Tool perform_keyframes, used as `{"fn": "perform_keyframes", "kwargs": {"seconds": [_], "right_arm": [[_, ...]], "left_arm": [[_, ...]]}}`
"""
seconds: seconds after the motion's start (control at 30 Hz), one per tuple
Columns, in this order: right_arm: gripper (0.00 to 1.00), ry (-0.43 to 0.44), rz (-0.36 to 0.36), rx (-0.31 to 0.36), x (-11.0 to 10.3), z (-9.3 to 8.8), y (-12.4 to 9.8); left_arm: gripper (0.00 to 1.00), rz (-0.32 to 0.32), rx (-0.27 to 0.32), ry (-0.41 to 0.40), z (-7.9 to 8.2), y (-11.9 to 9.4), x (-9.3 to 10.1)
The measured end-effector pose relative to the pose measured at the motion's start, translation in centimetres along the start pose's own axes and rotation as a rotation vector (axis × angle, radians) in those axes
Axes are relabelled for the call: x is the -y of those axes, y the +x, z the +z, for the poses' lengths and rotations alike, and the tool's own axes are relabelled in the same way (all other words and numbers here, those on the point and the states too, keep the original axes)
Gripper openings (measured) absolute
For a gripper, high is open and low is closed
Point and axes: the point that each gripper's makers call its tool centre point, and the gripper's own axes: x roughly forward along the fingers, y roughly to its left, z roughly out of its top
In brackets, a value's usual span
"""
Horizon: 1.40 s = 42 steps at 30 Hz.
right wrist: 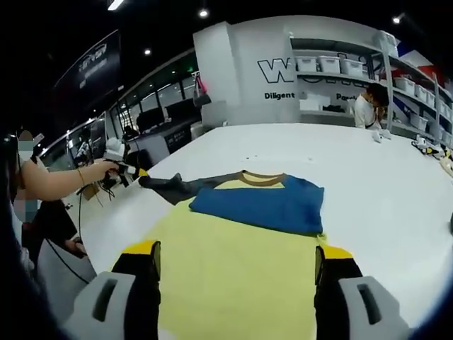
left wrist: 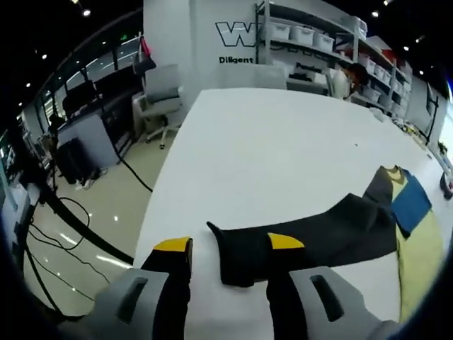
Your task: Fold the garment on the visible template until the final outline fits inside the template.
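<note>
Gaping wide, the left tongs (left wrist: pixel 228 244) hover just above the dark sleeve (left wrist: pixel 297 241) end, gripping nothing. The right tongs (right wrist: pixel 237 256) stand equally wide over the yellow body of the garment (right wrist: pixel 233 269), a blue sleeve (right wrist: pixel 262 205) folded across it. White tabletop (left wrist: pixel 283 149) stretches bare beyond the cloth.

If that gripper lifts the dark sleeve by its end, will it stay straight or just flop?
Probably flop: the dark sleeve lies flat and limp on the white table, bending where it meets the yellow body. It looks thin, so likely light. The blue sleeve, already folded across the chest, suggests that the cloth creases easily.
</note>
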Motion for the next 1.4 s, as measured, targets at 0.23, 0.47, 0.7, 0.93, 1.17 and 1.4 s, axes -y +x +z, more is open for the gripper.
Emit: {"fn": "perform_keyframes", "kwargs": {"seconds": [0.23,0.47,0.7,0.93,1.17,1.4], "right_arm": [[0.93,-0.002,0.012,-0.021,-0.2,-0.2,-0.4],[0.93,0.008,0.008,-0.055,-0.1,-1.0,-0.6],[0.94,0.012,-0.001,-0.069,0.2,-1.4,-1.0],[0.94,0.003,0.01,-0.096,-0.3,-2.2,-1.2],[0.94,-0.005,0.015,-0.102,-0.5,-2.2,-1.3],[0.94,-0.016,0.026,-0.107,-0.6,-2.1,-1.1]], "left_arm": [[0.32,-0.021,-0.016,-0.045,-1.1,1.5,0.0],[0.01,0.046,-0.058,-0.027,-2.2,1.5,-1.5],[0.0,0.056,-0.033,0.027,-1.5,-0.3,-1.4],[0.0,0.084,0.009,0.014,-0.4,-1.9,-2.5],[0.0,0.169,-0.068,-0.022,-2.5,-3.3,-3.0],[0.0,0.182,-0.113,-0.029,-4.9,-4.5,-2.2]]}}
